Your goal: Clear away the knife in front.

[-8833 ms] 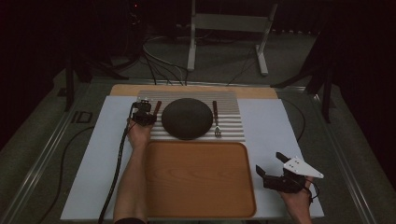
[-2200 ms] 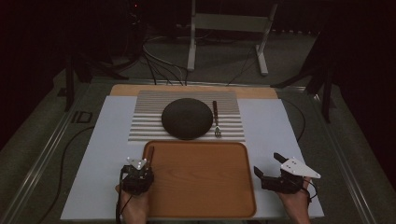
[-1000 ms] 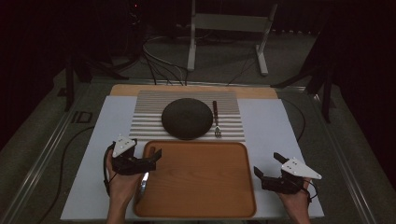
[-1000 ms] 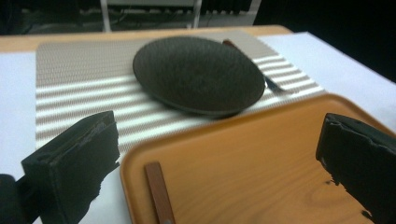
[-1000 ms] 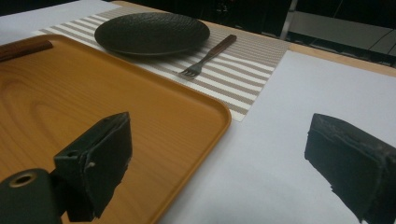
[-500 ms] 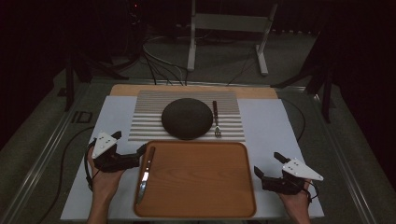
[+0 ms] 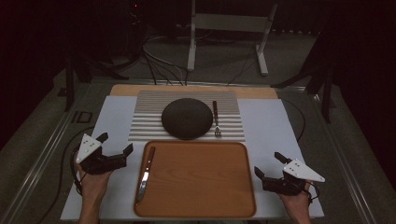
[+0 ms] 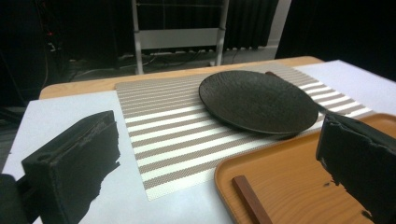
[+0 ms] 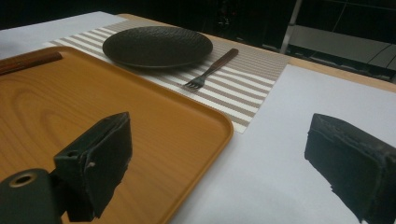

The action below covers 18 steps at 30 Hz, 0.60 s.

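Work in hand: clearing the place setting onto the wooden tray (image 7: 201,186); this is my judgement.
Knife (image 7: 144,173): lies inside the tray, along its left edge, handle pointing to the far side.
Left gripper (image 7: 116,157): jaws spread wide and empty, just outside the tray's left edge.
Right gripper (image 7: 267,177): jaws also apart and empty, at the tray's right edge, near the front.
Fork (image 7: 216,119): on the striped placemat (image 7: 144,122), just right of the dark plate (image 7: 187,118).
Risk, fork: thin and flat, it may slip from the jaws.
Risk, plate: it overhangs toward the tray's far rim; a low reach could push it.
Risk, knife: a knock on the tray could shift it.
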Available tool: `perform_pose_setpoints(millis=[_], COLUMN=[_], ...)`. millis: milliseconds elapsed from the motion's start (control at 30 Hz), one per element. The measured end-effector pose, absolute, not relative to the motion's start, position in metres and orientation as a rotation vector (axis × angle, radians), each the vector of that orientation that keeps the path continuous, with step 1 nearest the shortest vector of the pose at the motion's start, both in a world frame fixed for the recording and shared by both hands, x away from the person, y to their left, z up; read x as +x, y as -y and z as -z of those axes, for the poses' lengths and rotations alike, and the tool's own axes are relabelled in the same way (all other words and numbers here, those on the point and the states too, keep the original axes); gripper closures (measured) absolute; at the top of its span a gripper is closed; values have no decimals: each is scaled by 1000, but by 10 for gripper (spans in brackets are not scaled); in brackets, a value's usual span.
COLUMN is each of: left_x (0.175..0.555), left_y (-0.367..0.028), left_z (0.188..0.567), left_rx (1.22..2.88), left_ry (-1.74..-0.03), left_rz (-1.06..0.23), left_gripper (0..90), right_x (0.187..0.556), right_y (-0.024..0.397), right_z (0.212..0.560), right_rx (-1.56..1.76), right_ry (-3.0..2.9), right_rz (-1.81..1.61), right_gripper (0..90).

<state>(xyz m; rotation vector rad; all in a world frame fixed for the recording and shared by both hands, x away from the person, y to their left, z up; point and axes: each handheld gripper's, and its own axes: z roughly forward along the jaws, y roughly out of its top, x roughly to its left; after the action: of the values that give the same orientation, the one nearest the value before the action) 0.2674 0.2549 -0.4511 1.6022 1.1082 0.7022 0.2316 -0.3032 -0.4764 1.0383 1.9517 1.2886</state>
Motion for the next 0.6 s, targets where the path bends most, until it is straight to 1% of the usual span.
perform_pose_setpoints(millis=[600], left_x=[265], left_y=[-265], left_z=[455], left_rx=[1554], left_ry=[-1126], left_rz=[-727], left_gripper=[0], right_x=[231], right_y=[306], right_z=[475], right_rx=[1044], right_ry=[-1934], right_rz=[-1288], right_gripper=[75])
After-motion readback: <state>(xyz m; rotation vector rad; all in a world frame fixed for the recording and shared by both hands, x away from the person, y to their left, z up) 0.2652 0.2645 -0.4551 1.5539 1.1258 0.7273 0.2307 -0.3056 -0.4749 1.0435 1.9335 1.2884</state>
